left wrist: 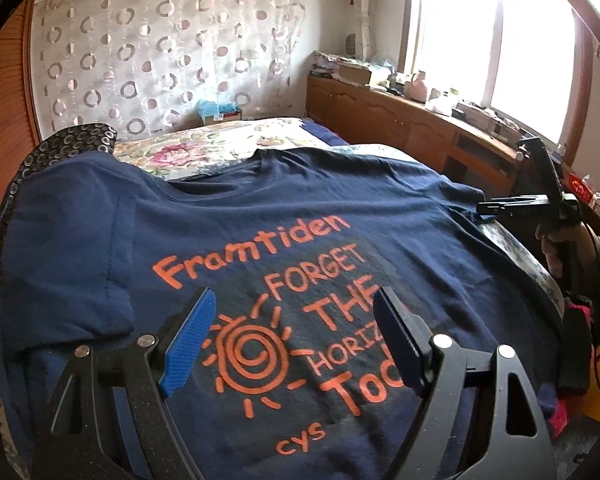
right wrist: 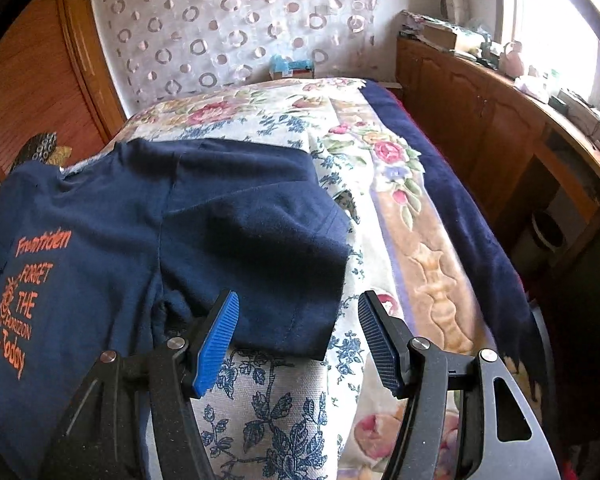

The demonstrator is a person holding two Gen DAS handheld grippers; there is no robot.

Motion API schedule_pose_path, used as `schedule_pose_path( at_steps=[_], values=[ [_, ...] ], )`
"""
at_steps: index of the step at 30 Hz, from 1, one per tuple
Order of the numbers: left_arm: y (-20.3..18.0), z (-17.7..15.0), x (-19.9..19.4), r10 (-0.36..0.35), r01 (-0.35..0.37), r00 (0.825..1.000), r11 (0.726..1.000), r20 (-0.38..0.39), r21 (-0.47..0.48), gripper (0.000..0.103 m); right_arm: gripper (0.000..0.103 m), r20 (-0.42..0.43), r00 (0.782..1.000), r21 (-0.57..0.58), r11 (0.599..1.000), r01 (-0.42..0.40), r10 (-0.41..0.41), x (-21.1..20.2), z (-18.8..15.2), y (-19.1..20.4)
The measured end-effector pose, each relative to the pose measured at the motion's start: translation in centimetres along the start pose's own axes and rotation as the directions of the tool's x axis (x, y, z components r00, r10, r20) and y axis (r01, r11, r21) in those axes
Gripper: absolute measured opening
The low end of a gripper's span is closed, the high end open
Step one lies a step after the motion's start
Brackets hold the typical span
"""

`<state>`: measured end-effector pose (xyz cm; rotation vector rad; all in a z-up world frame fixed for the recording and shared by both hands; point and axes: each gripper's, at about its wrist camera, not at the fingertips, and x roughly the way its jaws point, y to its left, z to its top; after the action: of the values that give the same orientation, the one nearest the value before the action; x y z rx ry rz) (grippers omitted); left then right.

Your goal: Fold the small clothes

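Left gripper (left wrist: pixel 296 340): jaws wide, empty, hovering over the print on the T-shirt (left wrist: pixel 260 216). Right gripper (right wrist: pixel 298 336): jaws apart, empty, poised at the right sleeve (right wrist: pixel 268 256) hem, probably to fold it inward. Shirt lies flat, print up, on the floral bedspread (right wrist: pixel 380 208), spread for folding; no fold made yet.

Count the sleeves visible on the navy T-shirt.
2. One sleeve lies at the T-shirt's left; the other sleeve spreads right, just beyond the right gripper.
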<state>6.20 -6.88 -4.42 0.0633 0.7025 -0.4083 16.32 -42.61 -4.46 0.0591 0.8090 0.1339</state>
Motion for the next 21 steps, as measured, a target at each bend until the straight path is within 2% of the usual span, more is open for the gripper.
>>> schedule_pose_path(
  at_steps=[5, 10, 13, 15, 16, 18, 21],
  values=[
    [-0.3, -0.2, -0.3, -0.006, 0.006, 1.0, 1.0, 0.006, -0.001, 0.082, 0.064, -0.021, 0.999, -0.058, 0.998, 0.023, -0.024, 0.4, 0.0, 0.3],
    [-0.3, -0.4, -0.4, -0.006, 0.006, 1.0, 1.0, 0.007, -0.006, 0.082, 0.046, -0.016, 1.0, -0.073, 0.997, -0.01, 0.009, 0.2, 0.0, 0.2],
    [-0.2, -0.6, -0.4, -0.001, 0.001, 1.0, 1.0, 0.006, -0.013, 0.082, 0.039, -0.011, 1.0, -0.11, 0.994, 0.015, -0.016, 0.1, -0.2, 0.7],
    [0.0, -0.7, -0.4, 0.004, -0.004, 1.0, 1.0, 0.004, -0.018, 0.082, 0.015, -0.015, 0.998, -0.124, 0.991, 0.054, -0.056, 0.1, -0.1, 0.8],
    [0.1, -0.8, -0.4, 0.006, -0.006, 1.0, 1.0, 0.003, -0.02, 0.082, 0.011, -0.014, 0.996, -0.14, 0.987, 0.081, -0.084, 0.1, -0.1, 1.0],
    [0.2, -0.8, -0.4, 0.01, -0.01, 1.0, 1.0, 0.003, -0.024, 0.082, 0.006, -0.012, 0.995, -0.166, 0.981, 0.097, -0.1, 0.2, -0.2, 1.1],
    [0.5, -0.9, -0.4, 0.019, -0.019, 1.0, 0.999, 0.003, -0.029, 0.082, 0.004, 0.004, 0.995, -0.173, 0.98, 0.1, -0.1, 0.0, -0.2, 1.1]
  ],
)
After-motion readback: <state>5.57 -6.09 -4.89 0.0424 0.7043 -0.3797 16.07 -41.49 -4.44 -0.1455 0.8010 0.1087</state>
